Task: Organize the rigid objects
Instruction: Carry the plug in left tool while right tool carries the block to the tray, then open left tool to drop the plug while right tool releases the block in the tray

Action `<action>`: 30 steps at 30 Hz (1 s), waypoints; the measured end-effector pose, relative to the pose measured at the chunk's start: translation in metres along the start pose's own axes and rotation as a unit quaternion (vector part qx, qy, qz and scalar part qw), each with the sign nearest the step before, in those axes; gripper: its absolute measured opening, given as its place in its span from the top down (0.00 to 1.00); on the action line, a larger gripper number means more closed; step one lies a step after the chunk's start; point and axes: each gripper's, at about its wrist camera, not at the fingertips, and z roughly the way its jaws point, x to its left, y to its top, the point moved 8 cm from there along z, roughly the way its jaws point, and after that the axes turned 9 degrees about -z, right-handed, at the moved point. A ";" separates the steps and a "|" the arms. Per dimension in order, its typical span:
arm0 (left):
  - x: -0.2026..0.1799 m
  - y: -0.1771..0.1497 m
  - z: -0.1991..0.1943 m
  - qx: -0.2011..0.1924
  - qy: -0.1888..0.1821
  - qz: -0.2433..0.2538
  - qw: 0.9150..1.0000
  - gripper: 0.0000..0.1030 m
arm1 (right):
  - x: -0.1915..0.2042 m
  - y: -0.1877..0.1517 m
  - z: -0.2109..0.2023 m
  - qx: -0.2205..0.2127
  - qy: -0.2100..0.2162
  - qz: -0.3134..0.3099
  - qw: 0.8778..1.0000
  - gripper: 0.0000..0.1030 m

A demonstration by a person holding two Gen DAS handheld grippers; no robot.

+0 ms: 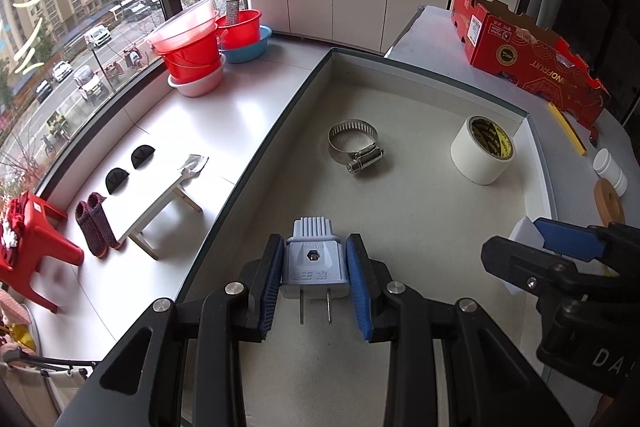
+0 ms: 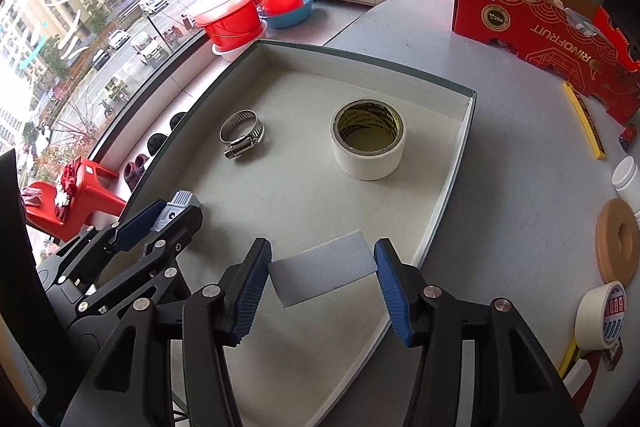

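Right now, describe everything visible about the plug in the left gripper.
The plug is a pale blue-grey plastic two-pin plug with a ribbed neck, a hexagonal recess and embossed marks on its face. Its two flat metal prongs point back toward the camera. The left gripper clamps its sides between blue ribbed pads, holding it over the tray. No cord shows.

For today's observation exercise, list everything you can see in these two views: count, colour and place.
tray: one, white, on the grey table
hose clamp: one, silver, in the tray
tape roll: one, white, in the tray
plug: one, pale blue, in the left tool
flat block: one, white, in the right tool
carton: one, red, far end of the table
wooden ring: one, tan, right of the tray
basins: several, mostly red, by the window
left tool: blue pads, shut on the plug
right tool: blue pads, shut on the flat block
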 end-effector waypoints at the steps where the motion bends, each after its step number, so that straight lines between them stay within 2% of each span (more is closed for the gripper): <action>1: 0.000 -0.001 0.000 0.000 0.000 0.001 1.000 0.64 | 0.000 0.000 0.000 0.000 -0.001 -0.003 1.000 0.47; 2: -0.001 0.000 0.000 0.001 0.001 0.003 1.000 0.52 | 0.000 -0.001 0.000 0.000 -0.004 -0.005 1.000 0.46; 3: 0.000 0.000 0.001 -0.001 0.009 0.001 1.000 0.46 | -0.001 -0.001 0.000 0.001 -0.006 -0.005 1.000 0.41; 4: 0.003 0.001 0.000 -0.003 0.017 -0.001 1.000 0.26 | -0.004 0.000 -0.002 -0.001 -0.015 -0.003 1.000 0.39; 5: 0.002 0.001 -0.001 -0.002 0.000 -0.004 1.000 0.21 | -0.004 0.001 -0.005 -0.009 -0.007 -0.001 1.000 0.32; 6: 0.002 0.001 -0.003 -0.001 -0.006 -0.009 1.000 0.21 | -0.002 0.002 -0.008 -0.017 0.004 0.000 1.000 0.23; 9: 0.001 0.001 -0.005 0.004 -0.002 -0.008 1.000 0.14 | -0.001 0.004 -0.017 -0.031 -0.012 -0.006 0.999 0.10; 11: 0.000 0.001 -0.007 0.003 -0.007 -0.008 1.000 0.05 | -0.001 0.006 -0.022 -0.041 -0.020 -0.013 0.999 0.05; 13: -0.004 0.002 -0.011 -0.003 -0.014 -0.007 1.000 0.00 | -0.003 0.006 -0.028 -0.047 -0.023 -0.014 0.999 0.05; 19: -0.008 0.004 -0.019 -0.006 -0.013 -0.005 1.000 0.00 | -0.010 0.005 -0.039 -0.057 -0.029 -0.006 0.998 0.05; 30: -0.008 0.003 -0.039 -0.015 -0.005 -0.002 1.000 0.00 | -0.004 -0.002 -0.059 -0.069 -0.015 -0.007 0.997 0.05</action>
